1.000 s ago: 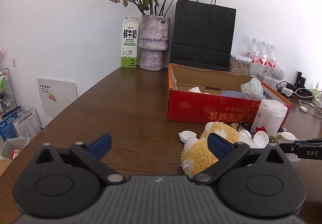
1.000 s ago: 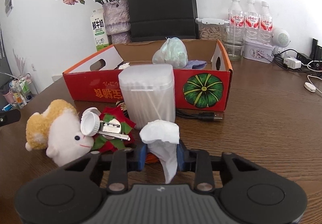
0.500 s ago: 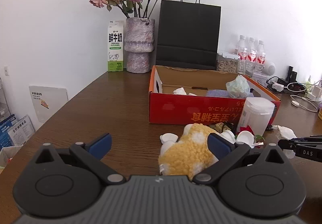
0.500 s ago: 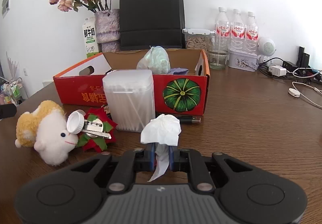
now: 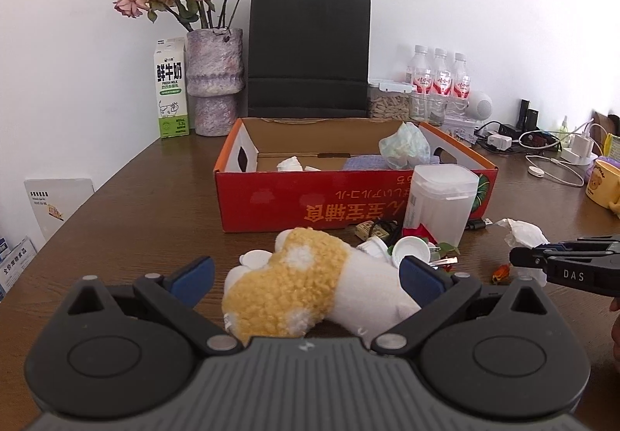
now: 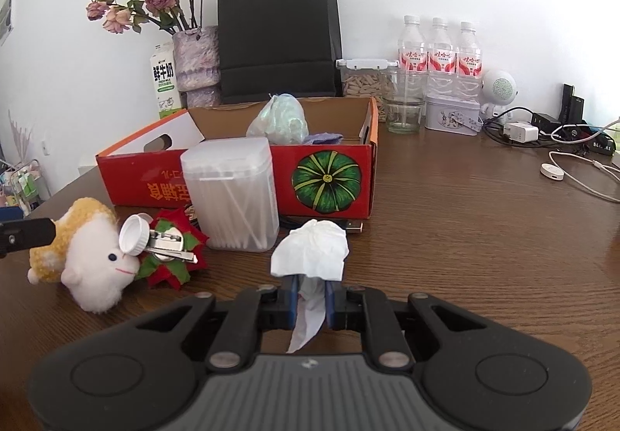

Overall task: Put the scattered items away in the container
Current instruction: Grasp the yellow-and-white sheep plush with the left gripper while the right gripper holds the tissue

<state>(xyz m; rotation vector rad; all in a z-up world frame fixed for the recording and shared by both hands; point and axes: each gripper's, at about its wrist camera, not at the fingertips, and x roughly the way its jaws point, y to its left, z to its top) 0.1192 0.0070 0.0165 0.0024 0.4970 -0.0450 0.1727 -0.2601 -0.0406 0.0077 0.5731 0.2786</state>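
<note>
Right tongs: they have just been closing and now pinch the crumpled tissue between the blue pads — its ruffled top stands above the tips and a tail hangs below, clear of the desk.
Left tongs: spread wide and holding nothing; a moment ago the plush toy lay off to their right, now it lies between the open tips, though the pads do not press on it.
What that means: one stray is in hand and ready to go to the box, and the toy looks like my next pick — I judge a squeeze would take it.
Container: the red cardboard box sits open-topped just behind the clutter; a bagged bundle and a purple cloth already lie in it.
Still loose on the desk: the plush toy, a white cap resting on a metal clip above a red-and-green decoration, and a small dark cable end by the box's front wall.
In the way: the clear tub of cotton swabs stands upright, just in front of the box and a little to the left of the tissue — I would carry the tissue up over the box's front wall rather than brush the tub.
Around: vase of dried roses, milk carton, black paper bag and water bottles behind the box, chargers and cords at far right — none of it mine to tidy, as I read it.
</note>
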